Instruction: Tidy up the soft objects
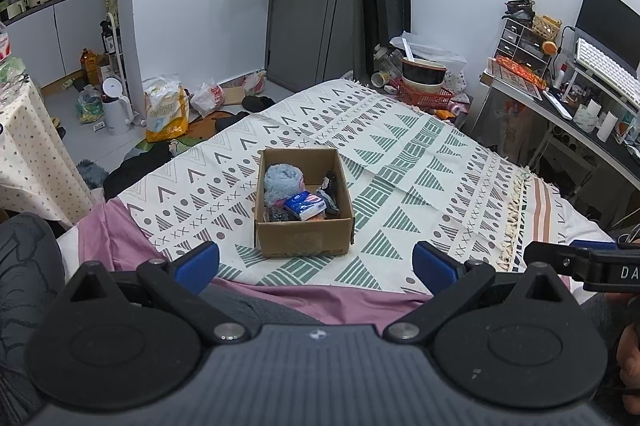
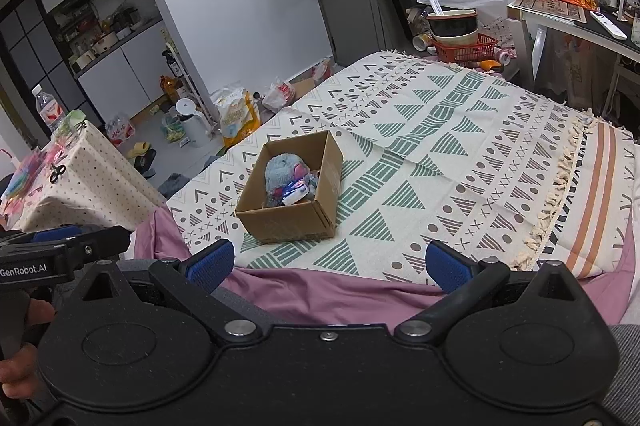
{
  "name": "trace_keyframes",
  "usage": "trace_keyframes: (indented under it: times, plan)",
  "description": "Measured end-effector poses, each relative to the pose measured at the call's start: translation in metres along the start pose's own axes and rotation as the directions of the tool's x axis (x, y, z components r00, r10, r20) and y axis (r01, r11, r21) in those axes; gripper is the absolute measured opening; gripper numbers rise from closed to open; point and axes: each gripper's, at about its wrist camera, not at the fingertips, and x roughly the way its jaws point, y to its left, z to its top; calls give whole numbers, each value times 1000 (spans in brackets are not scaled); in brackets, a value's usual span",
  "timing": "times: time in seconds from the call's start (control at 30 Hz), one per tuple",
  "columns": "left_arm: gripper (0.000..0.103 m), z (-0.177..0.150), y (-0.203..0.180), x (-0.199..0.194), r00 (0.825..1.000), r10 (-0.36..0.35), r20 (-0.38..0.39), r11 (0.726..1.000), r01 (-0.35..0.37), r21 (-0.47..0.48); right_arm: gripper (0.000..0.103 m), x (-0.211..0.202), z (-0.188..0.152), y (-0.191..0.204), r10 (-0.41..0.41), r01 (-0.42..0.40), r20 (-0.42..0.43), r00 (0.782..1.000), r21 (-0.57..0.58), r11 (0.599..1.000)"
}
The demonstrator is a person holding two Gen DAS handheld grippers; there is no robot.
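Blue-padded fingers point(image 1: 198, 260) of the left gripper point(image 1: 316, 262) are spread wide with nothing between them. The right gripper point(image 2: 330, 264) matches: jaws fully apart, holding nothing. Both are held low at the near edge of the bed, well short of the cardboard box point(image 1: 304, 240), which serves as the landmark here.

That open box sits on a patterned bedspread point(image 1: 420, 162), near its front edge, above a pink sheet point(image 2: 340, 296). Inside the box, toward its far left corner, lies a fluffy blue-grey plush point(image 1: 280, 180). Just in front of the plush is a blue and white tissue pack point(image 1: 306, 204). Dark fabric items point(image 1: 332, 194) fill the box's right side.

Judging by this, the sorting looks mostly or wholly finished: no loose soft things lie on the bedspread around the box. Whether anything remains to gather cannot be told.

From the right wrist view, the box's near wall hides much of its contents. The dark items are too bunched to identify. A hand point(image 2: 24, 342) shows only partly at the frame edge, left of the box.
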Motion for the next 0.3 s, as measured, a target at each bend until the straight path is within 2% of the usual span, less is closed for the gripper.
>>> trace_keyframes:
  times: [0.3]
  plan:
    - [102, -1, -1, 1, 1000, -21, 4, 1000, 21, 17, 103, 4, -3, -5, 3, -3, -13, 1000, 5, 1000]
